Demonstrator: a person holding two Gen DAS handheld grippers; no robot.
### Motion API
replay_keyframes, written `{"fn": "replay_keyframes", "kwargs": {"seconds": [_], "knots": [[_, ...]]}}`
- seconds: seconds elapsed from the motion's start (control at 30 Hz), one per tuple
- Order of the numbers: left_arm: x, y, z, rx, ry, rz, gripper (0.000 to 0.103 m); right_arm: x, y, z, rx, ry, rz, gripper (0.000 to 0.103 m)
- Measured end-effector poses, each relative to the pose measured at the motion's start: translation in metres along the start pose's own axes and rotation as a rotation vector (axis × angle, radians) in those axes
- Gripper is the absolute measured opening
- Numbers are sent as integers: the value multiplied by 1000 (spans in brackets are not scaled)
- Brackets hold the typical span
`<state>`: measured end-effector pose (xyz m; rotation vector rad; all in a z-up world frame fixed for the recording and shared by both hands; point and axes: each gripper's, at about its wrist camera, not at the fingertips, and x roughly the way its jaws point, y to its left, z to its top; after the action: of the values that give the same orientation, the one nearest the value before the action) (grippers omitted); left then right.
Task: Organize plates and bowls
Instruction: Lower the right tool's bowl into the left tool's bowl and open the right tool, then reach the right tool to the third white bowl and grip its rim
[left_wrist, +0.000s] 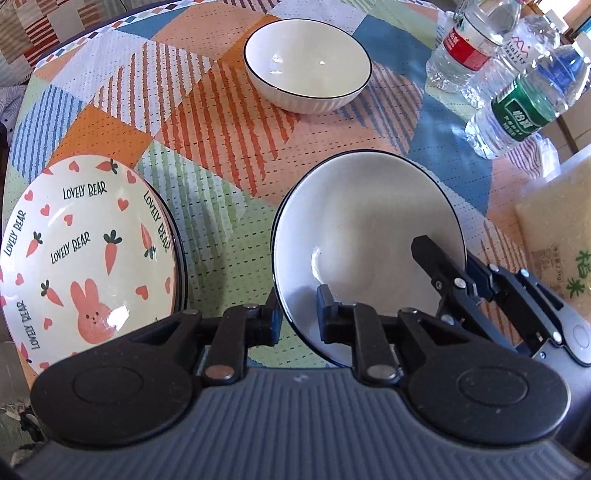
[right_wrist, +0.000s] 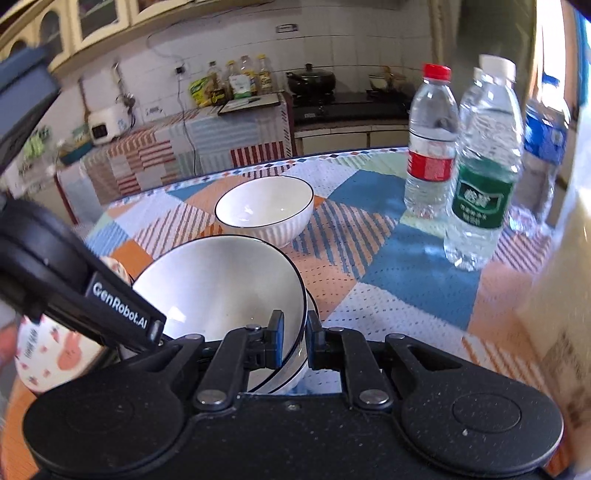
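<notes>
Left view: the left tongs (left_wrist: 297, 317) pinch the near rim of a tilted white bowl (left_wrist: 365, 236). One more bowl (left_wrist: 306, 61) sits far ahead on the counter (left_wrist: 229, 147); the bunny plates (left_wrist: 85, 254) lie left.

Right view: the right tongs (right_wrist: 295, 338) pinch the tilted bowl's right rim. Three water bottles (right_wrist: 480, 177) stand ahead, right.

Bottles, a bag and a kitchen beyond the patchwork cloth

A table covering of orange, blue, green and white patches (left_wrist: 236, 122) lies under everything; at its right side stand three clear plastic water bottles close together: one with a red label and red cap (right_wrist: 430, 144), one with a green label and white cap (right_wrist: 484, 166), and a third with a blue label (right_wrist: 543, 147) behind them. A translucent plastic bag of pale grains with green lettering (left_wrist: 554, 236) sits at the right edge. Beyond the table, a black lidded pan (right_wrist: 312, 81) rests on a dark stove, with yellow oil bottles (right_wrist: 243, 79) along the tiled wall.
</notes>
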<state>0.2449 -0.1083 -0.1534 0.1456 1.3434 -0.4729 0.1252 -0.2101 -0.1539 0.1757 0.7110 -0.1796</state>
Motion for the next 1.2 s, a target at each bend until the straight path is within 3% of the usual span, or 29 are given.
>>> {"fn": "replay_keyframes", "kwargs": {"seconds": [0.27, 0.33, 0.4, 0.43, 0.57, 0.67, 0.73, 0.9, 1.07, 1.2], "knots": [[7, -5, 6, 51, 20, 11, 25, 8, 12, 2, -117, -1, -61, 15], [9, -3, 7, 46, 25, -6, 31, 11, 16, 0, -167, -2, -110, 16], [9, -1, 7, 38, 24, -11, 42, 12, 17, -1, -194, 5, -104, 16], [7, 1, 6, 38, 20, -25, 43, 13, 17, -2, -203, 9, -103, 18], [-8, 17, 6, 11, -1, -98, 44, 1, 12, 3, -265, 36, -34, 34], [-24, 31, 12, 7, -56, -124, 45, -15, -7, 16, -177, 12, 80, 39], [-34, 40, 20, -13, -106, -134, 45, -18, -18, 26, -134, 15, 158, 48], [-36, 69, 52, -125, -194, -152, 45, -9, -25, 55, -128, 3, 245, 52], [-18, 82, 82, -190, -243, -148, 46, 25, -33, 82, -79, 31, 312, 56], [-1, 85, 105, -167, -269, -108, 48, 68, -52, 99, 92, 110, 371, 57]]}}
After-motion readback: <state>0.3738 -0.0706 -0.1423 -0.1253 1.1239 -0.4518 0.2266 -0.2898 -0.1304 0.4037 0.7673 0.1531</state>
